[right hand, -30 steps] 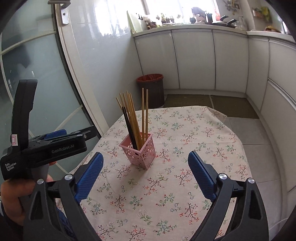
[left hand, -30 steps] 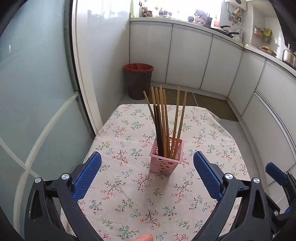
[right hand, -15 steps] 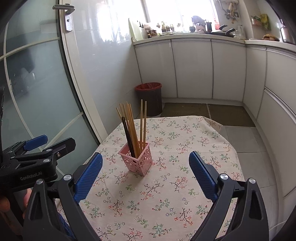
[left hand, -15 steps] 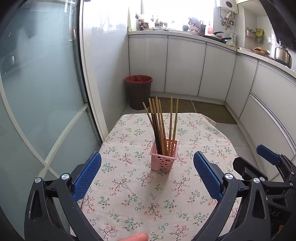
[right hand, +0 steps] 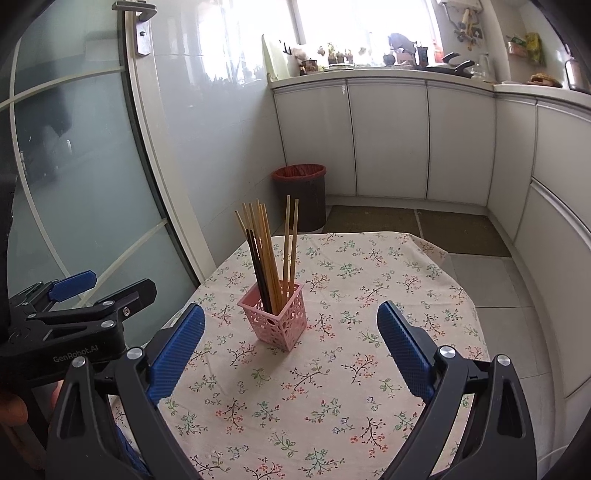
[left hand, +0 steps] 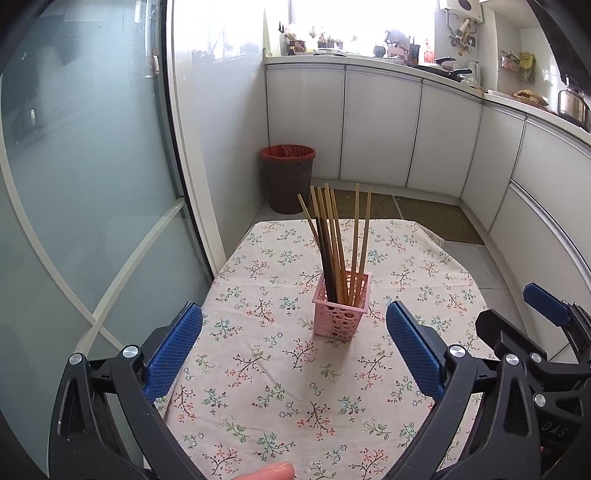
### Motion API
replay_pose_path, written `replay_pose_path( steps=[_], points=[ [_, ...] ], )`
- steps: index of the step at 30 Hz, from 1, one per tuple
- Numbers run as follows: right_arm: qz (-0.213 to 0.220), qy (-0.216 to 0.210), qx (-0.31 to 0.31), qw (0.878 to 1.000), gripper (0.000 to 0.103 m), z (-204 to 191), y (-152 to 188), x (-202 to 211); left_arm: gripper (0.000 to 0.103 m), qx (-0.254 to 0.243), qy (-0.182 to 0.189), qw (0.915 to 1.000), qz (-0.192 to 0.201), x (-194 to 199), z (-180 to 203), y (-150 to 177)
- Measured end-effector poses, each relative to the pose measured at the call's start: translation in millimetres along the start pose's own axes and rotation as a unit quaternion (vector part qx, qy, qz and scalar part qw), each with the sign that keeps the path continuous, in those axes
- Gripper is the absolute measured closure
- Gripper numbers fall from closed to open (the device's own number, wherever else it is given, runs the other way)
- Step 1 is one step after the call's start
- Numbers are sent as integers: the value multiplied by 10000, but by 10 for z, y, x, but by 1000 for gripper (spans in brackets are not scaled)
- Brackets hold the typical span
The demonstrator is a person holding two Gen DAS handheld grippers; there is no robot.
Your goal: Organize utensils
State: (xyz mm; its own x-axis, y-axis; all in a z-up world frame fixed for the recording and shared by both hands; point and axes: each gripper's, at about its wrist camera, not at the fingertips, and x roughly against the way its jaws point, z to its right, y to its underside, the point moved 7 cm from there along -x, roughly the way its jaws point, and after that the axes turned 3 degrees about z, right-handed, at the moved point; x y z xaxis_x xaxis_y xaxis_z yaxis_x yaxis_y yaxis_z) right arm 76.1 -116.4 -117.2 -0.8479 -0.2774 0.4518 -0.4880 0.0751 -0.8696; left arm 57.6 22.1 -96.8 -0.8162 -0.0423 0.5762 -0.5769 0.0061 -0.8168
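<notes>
Kitchen corner, white cabinets (left hand: 376,125), floral tablecloth (left hand: 280,398) on the table. Pink basket (left hand: 341,314) mid-cloth holds chopsticks (left hand: 332,243) upright (lower ends hidden inside). Trash bin (left hand: 288,177) beyond the basket. Left gripper (left hand: 294,345) and right gripper (right hand: 290,349) both spread wide, empty, short of the basket. Only the right view shows the door latch (right hand: 142,27).

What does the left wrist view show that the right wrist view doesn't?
Left only: a fingertip at the bottom edge, and the right gripper from the side.
Right only: a door handle top left, and the left gripper from the side.
Both: pink basket holding chopsticks upright on the tablecloth, plus the bin.
</notes>
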Motion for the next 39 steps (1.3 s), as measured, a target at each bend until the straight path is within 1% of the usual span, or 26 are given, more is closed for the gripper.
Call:
replay_pose_path(
  steps=[7,14,39],
  points=[
    [14,137,117,9998,11,-15,12,7,7,-35,-20,10000,-32,-46,23,23],
    [26,172,50,9998,11,43,2,24,7,-112,-75,9999,-8,-53,89,43],
    [-17,165,-33,9999,11,68,6,-8,7,-160,-78,9998,-59,-80,157,79]
  ],
)
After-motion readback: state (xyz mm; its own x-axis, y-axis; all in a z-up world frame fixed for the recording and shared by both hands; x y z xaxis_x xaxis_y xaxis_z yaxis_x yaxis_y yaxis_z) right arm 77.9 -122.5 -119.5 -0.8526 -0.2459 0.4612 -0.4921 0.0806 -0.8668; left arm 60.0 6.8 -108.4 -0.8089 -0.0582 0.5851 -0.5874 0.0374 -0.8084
